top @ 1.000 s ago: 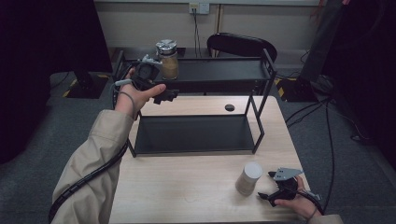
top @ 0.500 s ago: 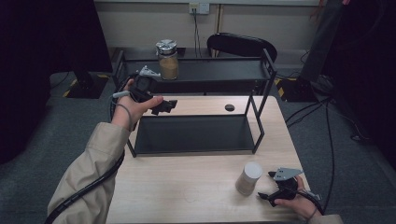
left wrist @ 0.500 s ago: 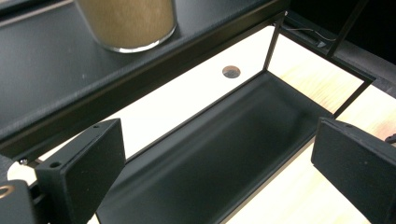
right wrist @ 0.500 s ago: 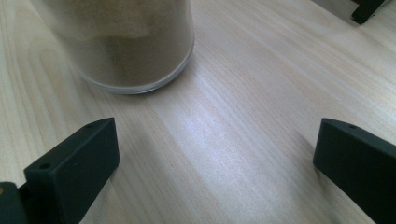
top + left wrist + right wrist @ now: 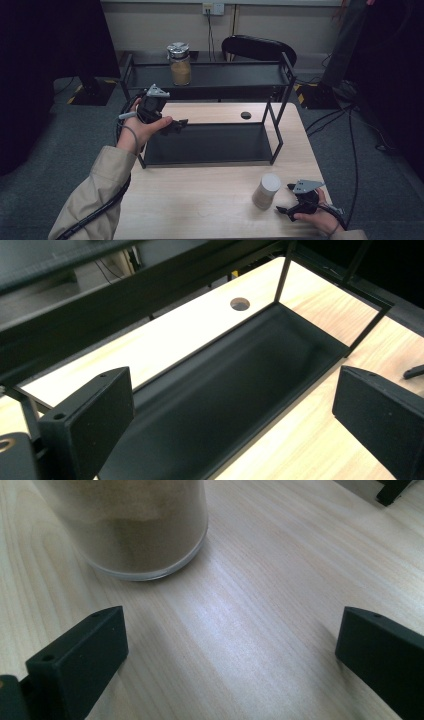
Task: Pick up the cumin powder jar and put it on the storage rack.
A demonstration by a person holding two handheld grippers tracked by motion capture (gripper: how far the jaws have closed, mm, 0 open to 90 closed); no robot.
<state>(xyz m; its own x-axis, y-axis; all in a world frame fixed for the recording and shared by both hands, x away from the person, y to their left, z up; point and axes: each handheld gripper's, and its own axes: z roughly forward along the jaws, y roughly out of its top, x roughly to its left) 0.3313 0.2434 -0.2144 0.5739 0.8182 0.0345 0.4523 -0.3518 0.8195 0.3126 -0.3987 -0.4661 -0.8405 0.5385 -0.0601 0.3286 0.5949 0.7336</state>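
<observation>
The left gripper (image 5: 172,124) is held with fingers (image 5: 92,412) wide and empty above the left end of the black two-tier rack (image 5: 272,117), whose lower tray (image 5: 240,390) lies bare. The right gripper (image 5: 292,205) rests on the bench (image 5: 200,200), fingers (image 5: 80,655) wide, just beside the white-lidded jar (image 5: 266,190) of tan powder. A second jar (image 5: 180,64) stands on the top shelf. A careless closing could be expected to nudge and tip the near jar.

Pale wood table (image 5: 200,200), matt black shelf (image 5: 210,145)
</observation>
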